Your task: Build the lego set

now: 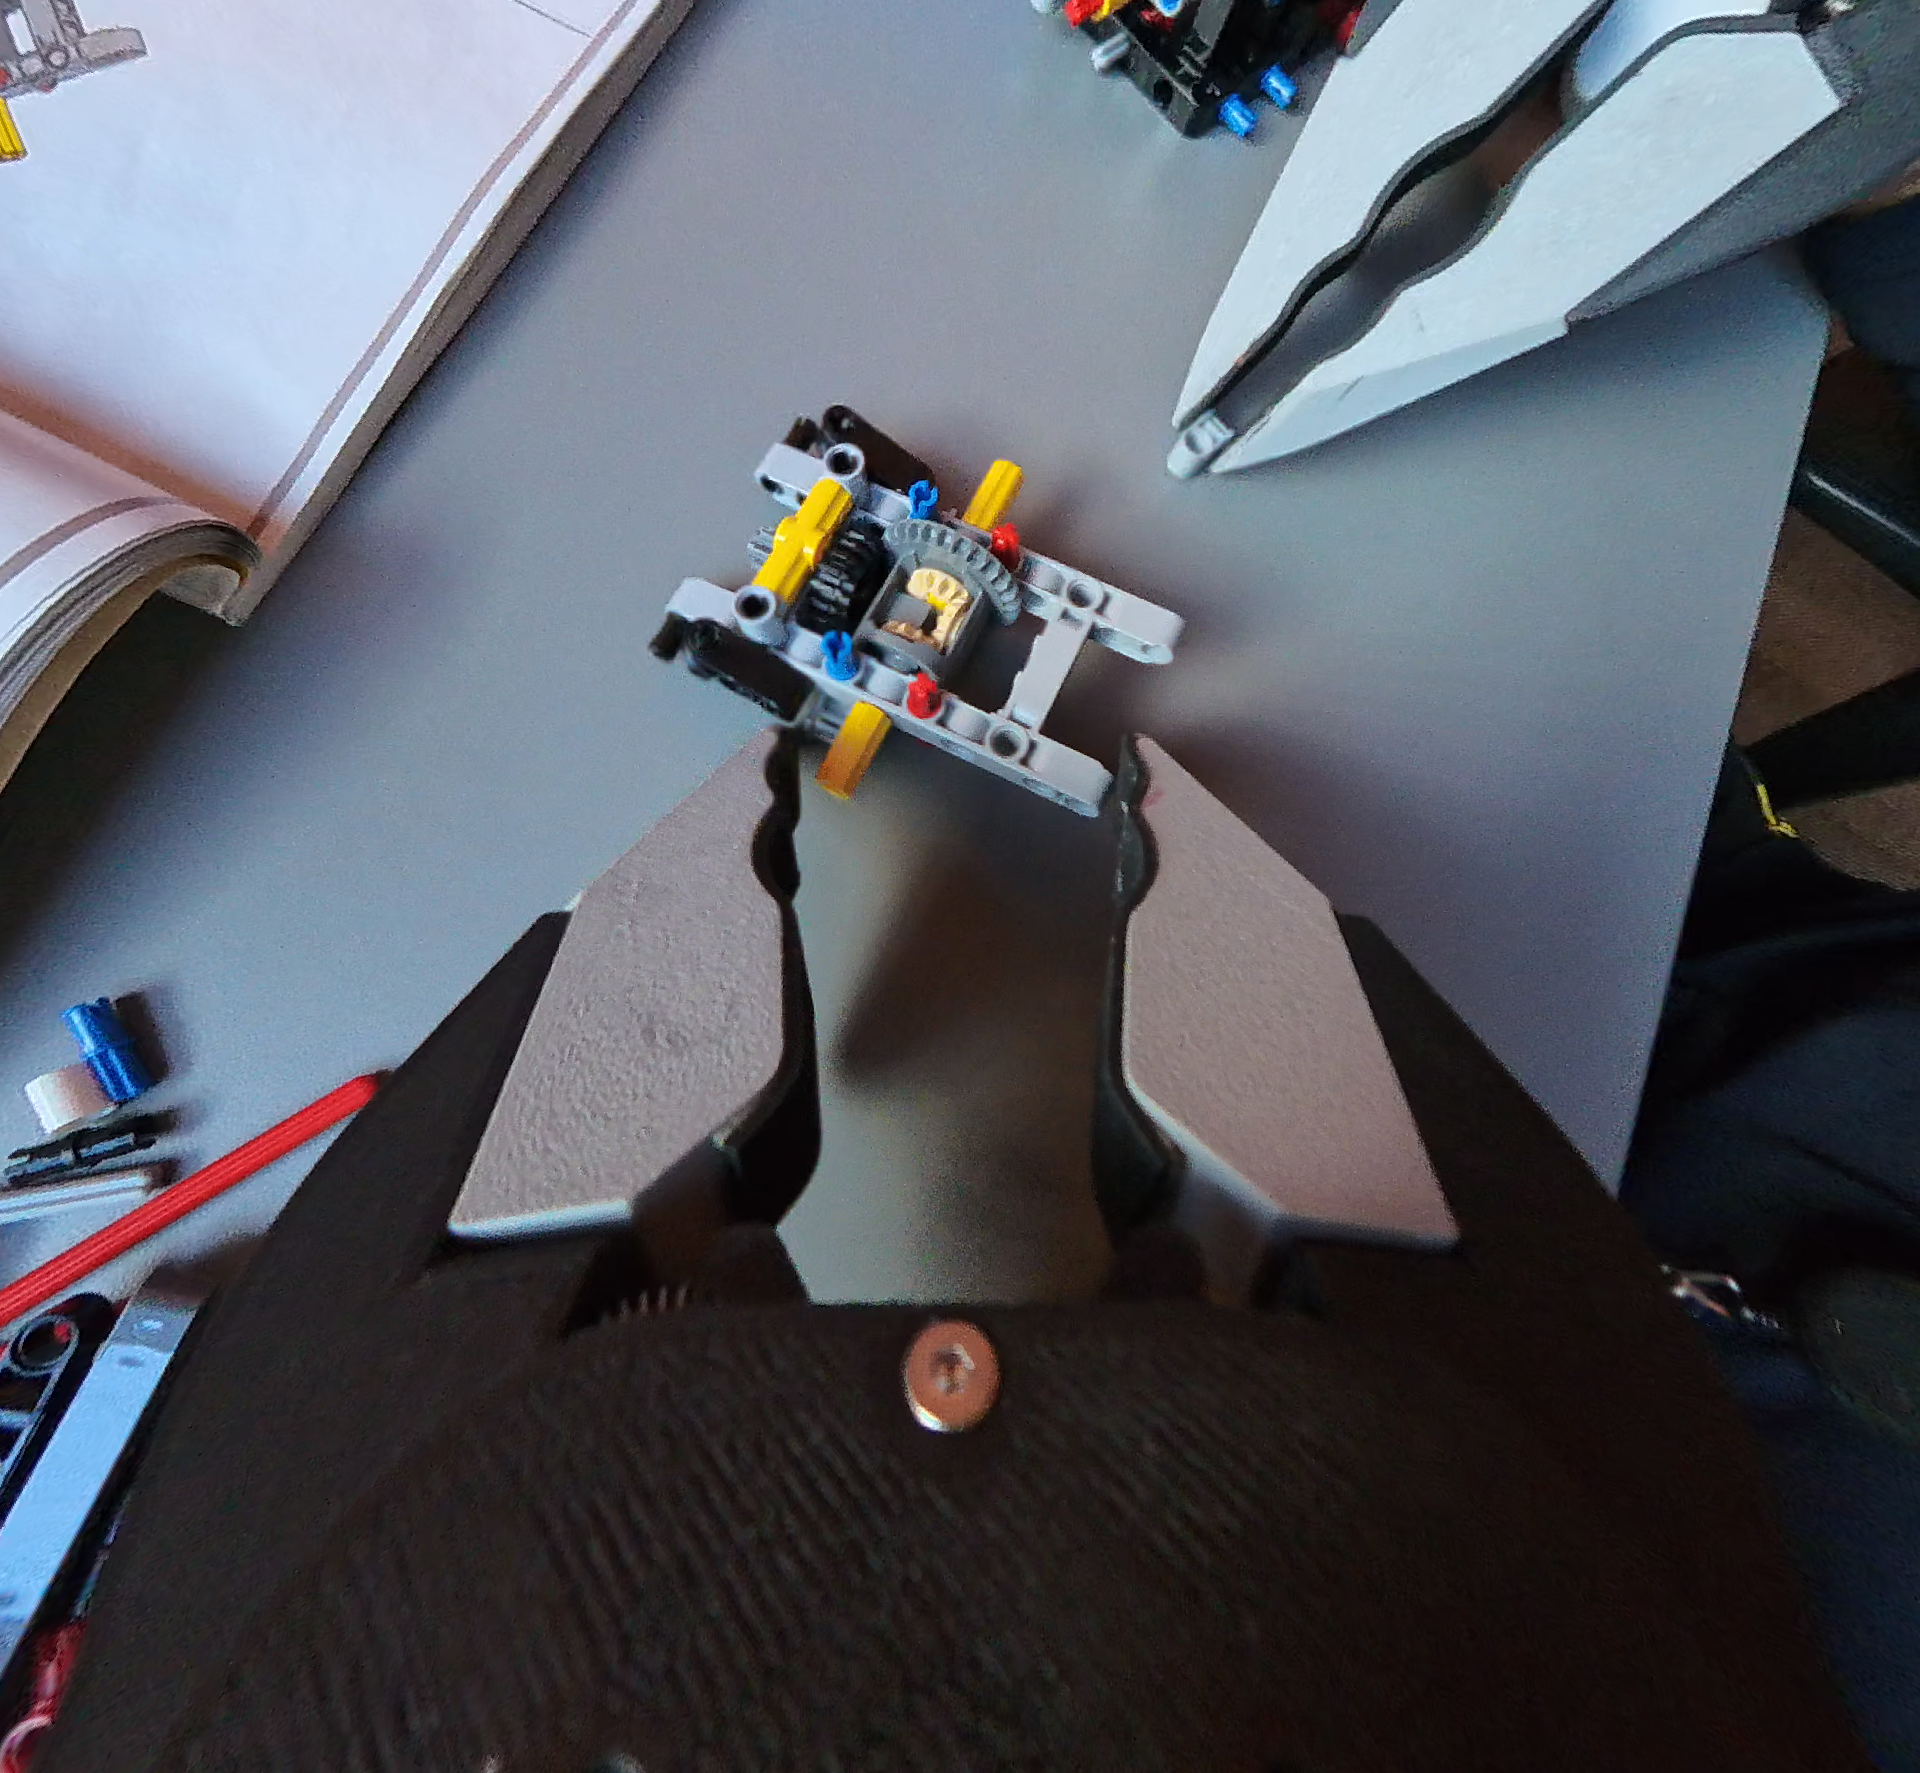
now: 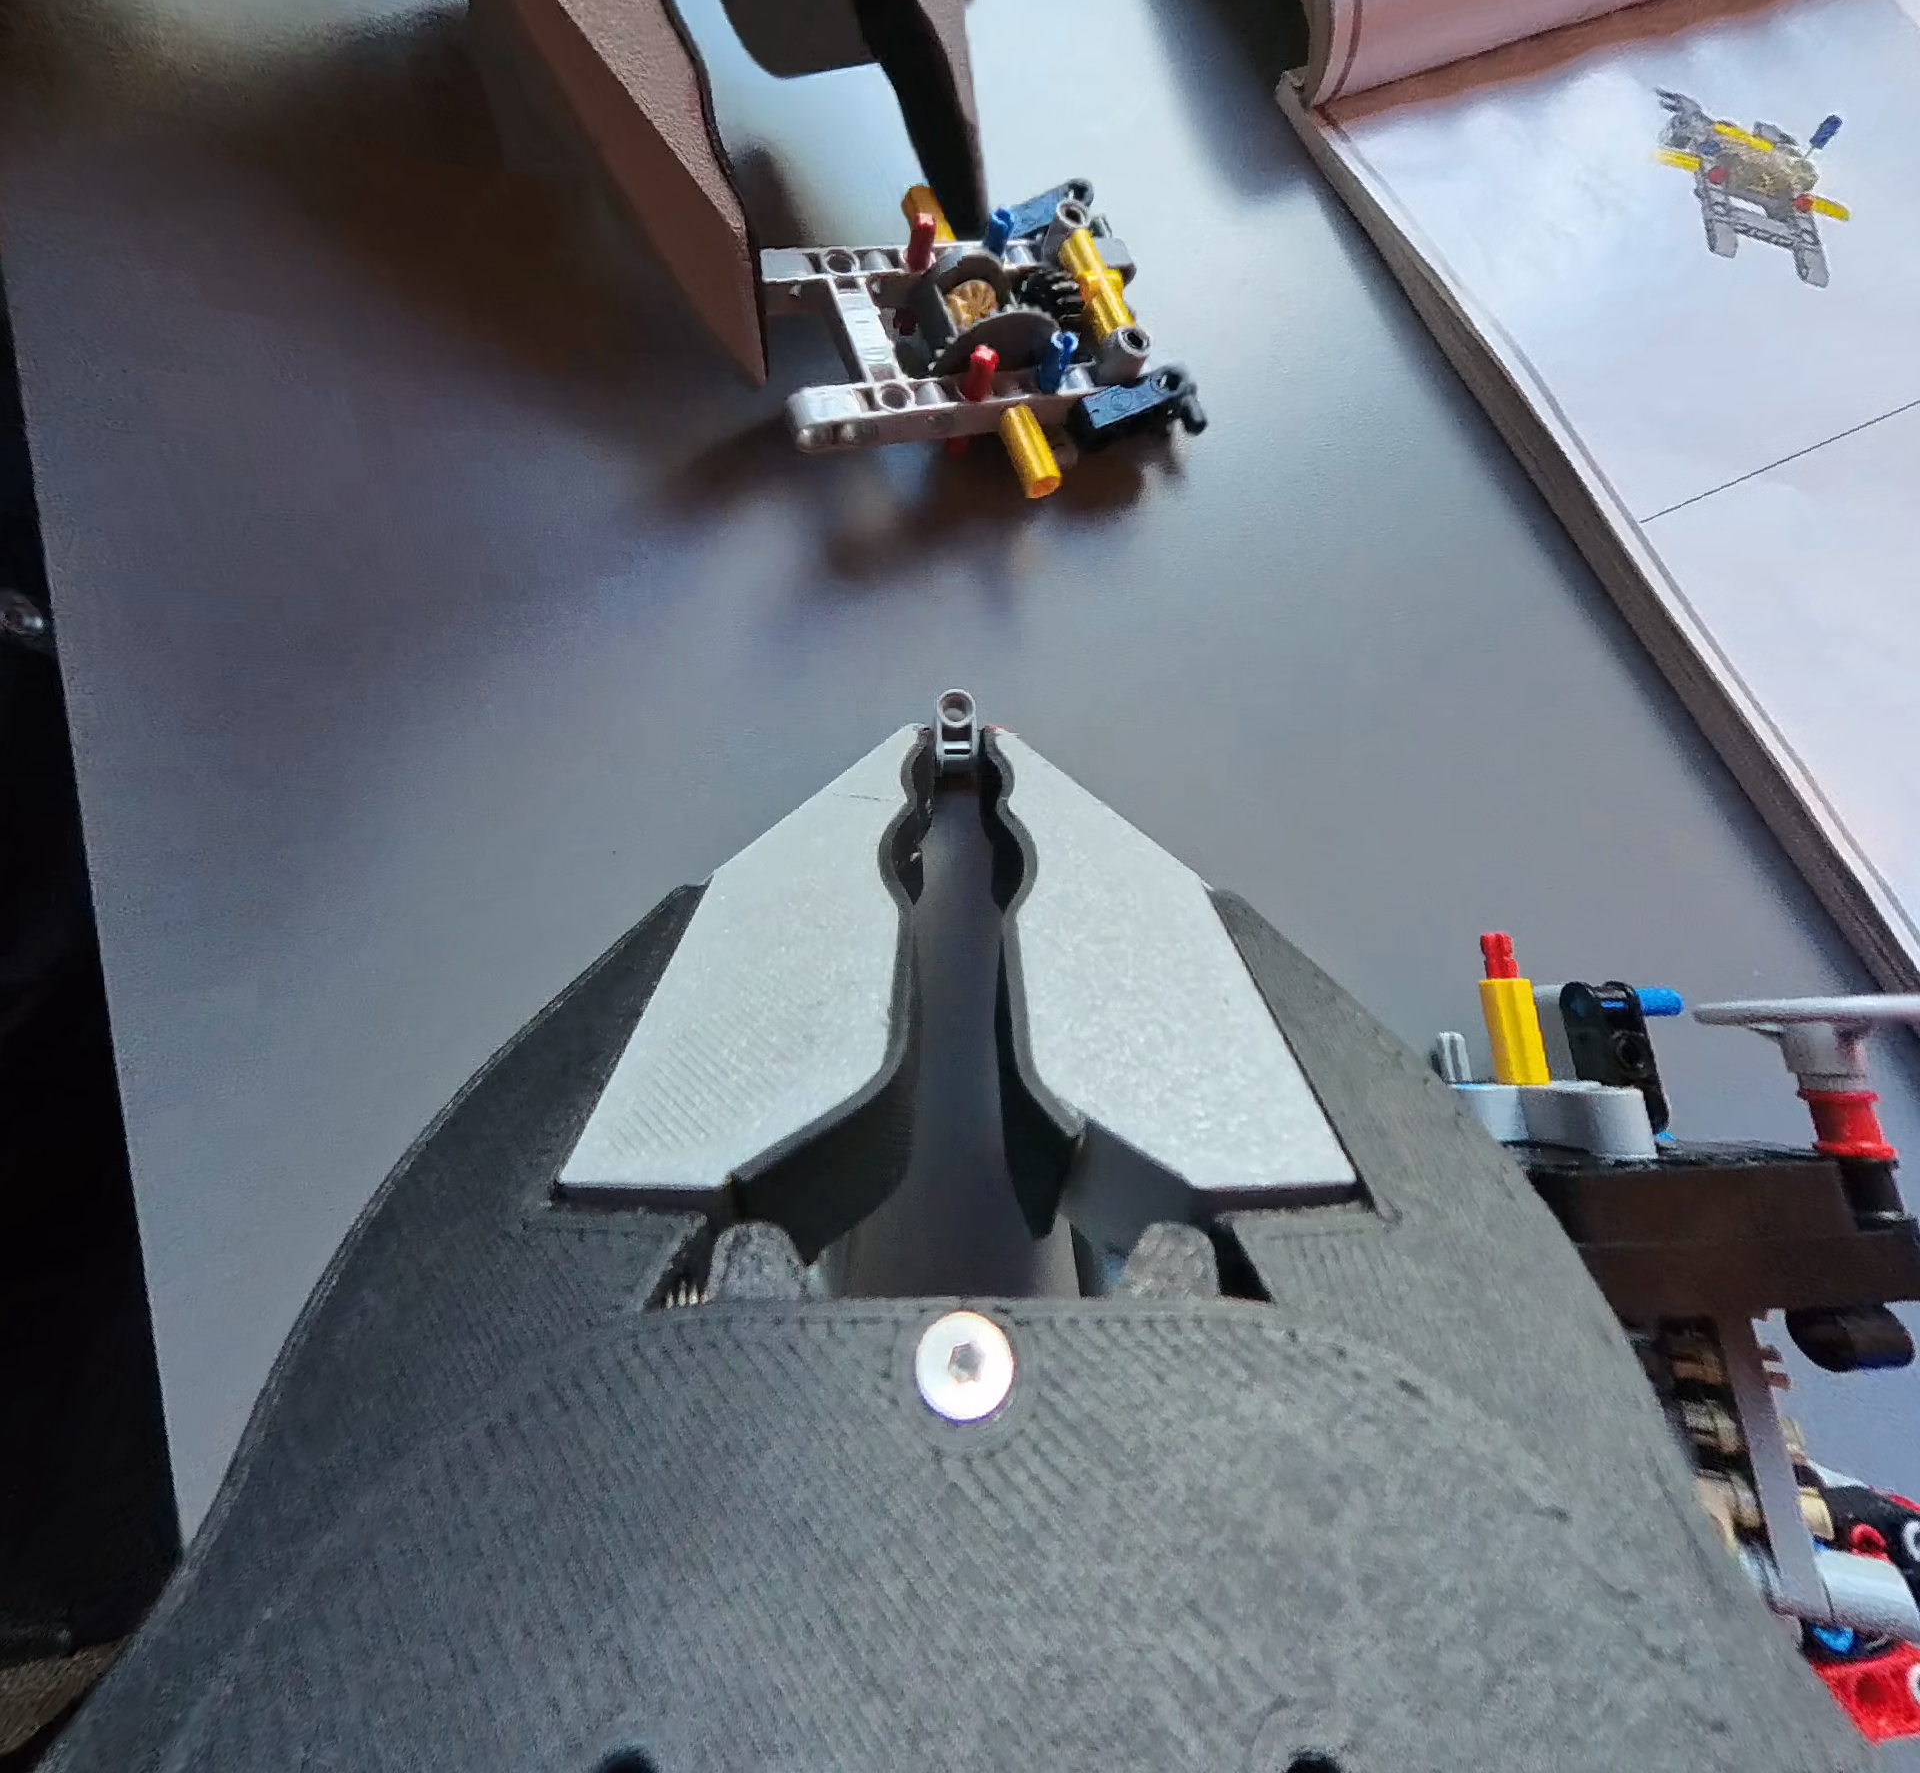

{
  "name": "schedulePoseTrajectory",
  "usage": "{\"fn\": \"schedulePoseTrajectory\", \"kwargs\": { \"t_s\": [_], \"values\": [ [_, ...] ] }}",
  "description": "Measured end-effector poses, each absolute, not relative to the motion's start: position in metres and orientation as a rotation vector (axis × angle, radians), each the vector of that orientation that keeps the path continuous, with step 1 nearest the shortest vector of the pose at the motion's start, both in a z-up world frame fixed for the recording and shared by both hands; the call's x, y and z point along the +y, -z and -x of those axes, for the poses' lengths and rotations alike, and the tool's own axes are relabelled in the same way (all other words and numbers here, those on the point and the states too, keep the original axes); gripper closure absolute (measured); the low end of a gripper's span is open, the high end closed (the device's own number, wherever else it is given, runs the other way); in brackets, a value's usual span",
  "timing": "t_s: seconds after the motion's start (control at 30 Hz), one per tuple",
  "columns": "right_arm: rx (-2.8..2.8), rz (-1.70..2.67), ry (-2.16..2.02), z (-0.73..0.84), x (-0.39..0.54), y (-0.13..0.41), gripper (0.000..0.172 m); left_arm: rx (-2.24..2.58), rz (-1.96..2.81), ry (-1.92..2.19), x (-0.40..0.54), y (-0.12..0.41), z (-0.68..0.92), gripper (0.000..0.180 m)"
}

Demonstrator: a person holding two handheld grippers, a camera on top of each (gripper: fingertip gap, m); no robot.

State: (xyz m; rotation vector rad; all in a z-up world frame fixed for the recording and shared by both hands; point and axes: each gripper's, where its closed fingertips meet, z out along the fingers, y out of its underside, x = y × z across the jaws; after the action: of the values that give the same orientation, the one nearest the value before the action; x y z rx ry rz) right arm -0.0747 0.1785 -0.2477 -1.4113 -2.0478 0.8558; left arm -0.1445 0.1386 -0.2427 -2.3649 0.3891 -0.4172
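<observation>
The matte grey desk (image 1: 623, 289) carries an open paper booklet (image 1: 312, 113) far left of the left tool (image 1: 951, 767). That tool's jaws stand wide, its 2 tips straddling the near beam of a plastic brick-built gear frame (image 1: 904, 611); whether they press is unclear. The frame lies flat, its long axis slanting across the tool's line, with yellow axles crosswise. The right tool (image 2: 958, 747) stands narrow, pinching a small grey connector (image 2: 957, 721) with its round hole end pointing forward.

Black ribbed tool (image 2: 958, 736), grey wavy-edged fingers (image 2: 1122, 996)
</observation>
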Motion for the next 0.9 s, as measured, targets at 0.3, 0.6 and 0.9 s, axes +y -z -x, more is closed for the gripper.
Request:
{"fn": "schedulePoseTrajectory", "kwargs": {
  "t_s": [0.3, 0.6, 0.9],
  "values": [
    [-1.866, 1.528, -1.023, 0.083, 0.196, 0.231, 0.166, 0.386, 2.340, 0.476, 0.128, 0.237, 0.154, 0.117],
    [-1.711, 1.548, -1.251, 0.091, 0.204, 0.208, 0.166, 0.480, 2.243, 0.431, 0.140, 0.221, 0.161, 0.116],
    [-1.734, 1.251, -1.076, 0.096, 0.177, 0.182, 0.166, 0.573, 2.107, 0.388, 0.139, 0.195, 0.142, 0.140]
  ]
}}
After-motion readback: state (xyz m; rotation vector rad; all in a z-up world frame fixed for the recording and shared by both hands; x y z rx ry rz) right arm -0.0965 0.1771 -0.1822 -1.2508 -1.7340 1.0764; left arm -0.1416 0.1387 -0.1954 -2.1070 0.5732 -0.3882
